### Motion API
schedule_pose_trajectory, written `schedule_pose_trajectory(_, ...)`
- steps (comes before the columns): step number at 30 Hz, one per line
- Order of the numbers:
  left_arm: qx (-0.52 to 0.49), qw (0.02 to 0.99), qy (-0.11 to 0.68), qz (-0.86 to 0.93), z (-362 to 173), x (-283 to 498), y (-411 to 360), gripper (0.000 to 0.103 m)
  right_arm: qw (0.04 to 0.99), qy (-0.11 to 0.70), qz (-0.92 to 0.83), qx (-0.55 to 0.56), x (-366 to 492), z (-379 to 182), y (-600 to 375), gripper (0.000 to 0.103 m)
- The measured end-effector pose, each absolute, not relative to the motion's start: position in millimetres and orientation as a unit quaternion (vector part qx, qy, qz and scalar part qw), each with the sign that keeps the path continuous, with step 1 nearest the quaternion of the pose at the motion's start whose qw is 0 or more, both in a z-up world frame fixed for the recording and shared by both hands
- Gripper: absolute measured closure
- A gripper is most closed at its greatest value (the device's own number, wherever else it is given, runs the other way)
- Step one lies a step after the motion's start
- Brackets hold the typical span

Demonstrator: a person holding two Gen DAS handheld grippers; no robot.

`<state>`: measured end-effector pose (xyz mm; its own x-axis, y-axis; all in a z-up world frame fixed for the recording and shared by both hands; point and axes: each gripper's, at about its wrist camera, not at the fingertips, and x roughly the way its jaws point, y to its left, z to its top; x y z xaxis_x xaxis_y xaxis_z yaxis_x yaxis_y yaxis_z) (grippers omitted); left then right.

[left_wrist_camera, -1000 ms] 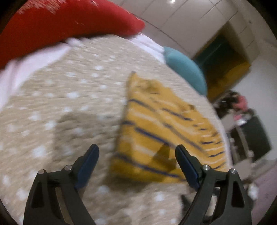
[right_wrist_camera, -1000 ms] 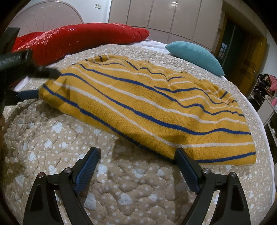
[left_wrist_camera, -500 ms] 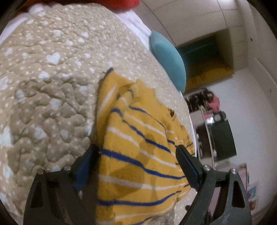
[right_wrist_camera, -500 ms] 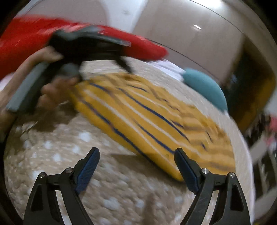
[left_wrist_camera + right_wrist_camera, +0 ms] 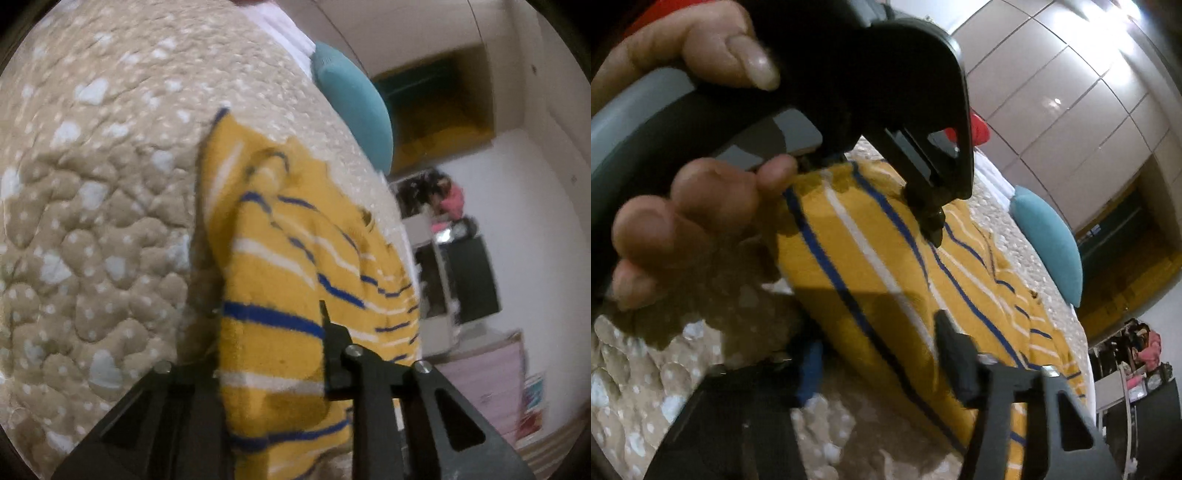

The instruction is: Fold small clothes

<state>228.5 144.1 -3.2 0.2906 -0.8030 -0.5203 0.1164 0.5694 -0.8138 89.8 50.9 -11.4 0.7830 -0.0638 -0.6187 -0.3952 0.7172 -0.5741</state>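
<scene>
Item: yellow sweater with blue and white stripes, lying on the quilted bed cover, folded lengthwise; its long edge runs away from both cameras toward the teal pillow.

Near end: bunched and raised off the cover between the fingers of the left gripper. These fingers are drawn in on the knit, the fabric filling the gap between them. In the right wrist view the left gripper presses on the sweater's upper near edge, the person's left hand around its handle.

Right gripper: fingers narrowed around the sweater's lower near edge; fabric sits between them, though blur leaves it unclear whether they grip it fully.

Open room: bare bed cover to the left of the sweater, broad and uncluttered. To the right the bed edge falls close beside the garment; dark furniture and a white wall lie beyond. Red pillow and wardrobe doors stand behind.

Change from half a second ago: both sets of fingers stood wide apart then, with the sweater flat; both have since closed in, and the near end has risen into a ridge.
</scene>
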Motion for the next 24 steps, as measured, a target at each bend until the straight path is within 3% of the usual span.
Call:
schedule_pose_trajectory(2,-0.345,0.732,0.499,-0.311,-1,225,146,0.086,0.87,0.305,0.092,-0.376,89,-13,57,0.076)
schedule_pose_trajectory(5,-0.34,0.747,0.487,-0.299,6,217,146,0.086,0.877,0.298,0.091,-0.366,92,-12,59,0.086)
schedule_pose_trajectory(12,-0.327,0.768,0.482,-0.266,36,205,128,0.087,0.914,0.291,0.132,-0.251,93,21,32,0.089)
schedule_pose_trajectory(15,-0.26,0.792,0.493,-0.249,73,210,94,0.087,0.932,0.278,0.142,-0.186,92,40,5,0.09)
schedule_pose_trajectory(19,-0.171,0.809,0.487,-0.282,130,208,1,0.087,0.955,0.25,0.122,-0.105,94,68,-57,0.09)
schedule_pose_trajectory(24,-0.077,0.784,0.501,-0.358,141,196,-143,0.085,0.969,0.242,0.053,0.021,74,77,-175,0.09)
